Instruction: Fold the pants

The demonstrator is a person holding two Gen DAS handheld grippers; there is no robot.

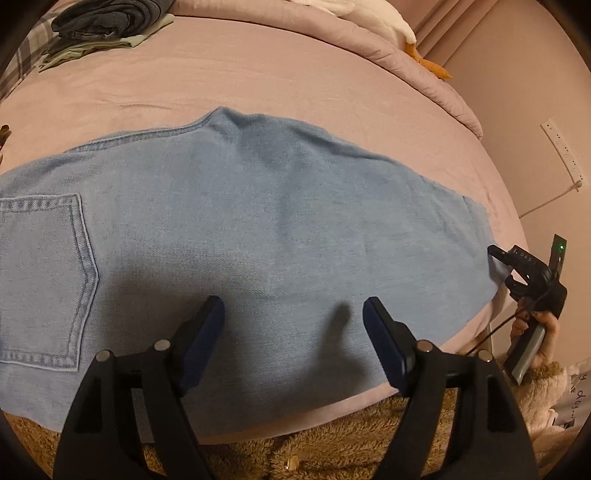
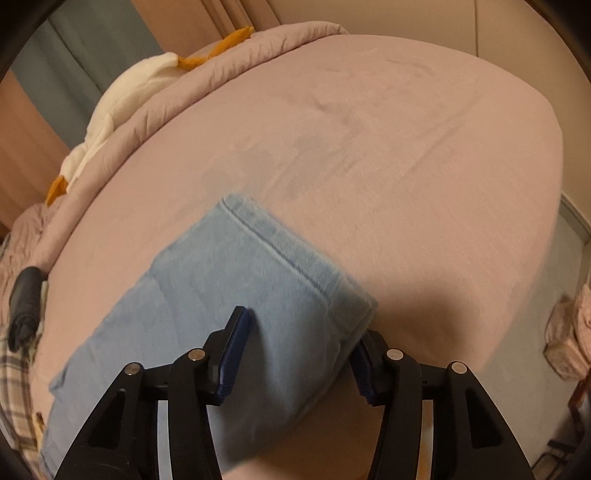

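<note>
Light blue denim pants (image 1: 258, 221) lie flat across the pink bed, back pocket (image 1: 40, 280) at the left, leg ends to the right. My left gripper (image 1: 293, 306) is open above the middle of the pants and holds nothing. My right gripper (image 2: 301, 332) is open, its fingers either side of the hem end of the leg (image 2: 280, 273), which looks slightly lifted between them. The right gripper also shows in the left wrist view (image 1: 498, 258) at the leg's right end.
A pile of folded dark and green clothes (image 1: 107, 29) sits at the far left of the bed (image 1: 295, 74). A rolled pink quilt (image 2: 229, 66) and a white and orange plush (image 2: 110, 110) lie along the far edge. A brown fleece garment (image 1: 332, 443) is at the near edge.
</note>
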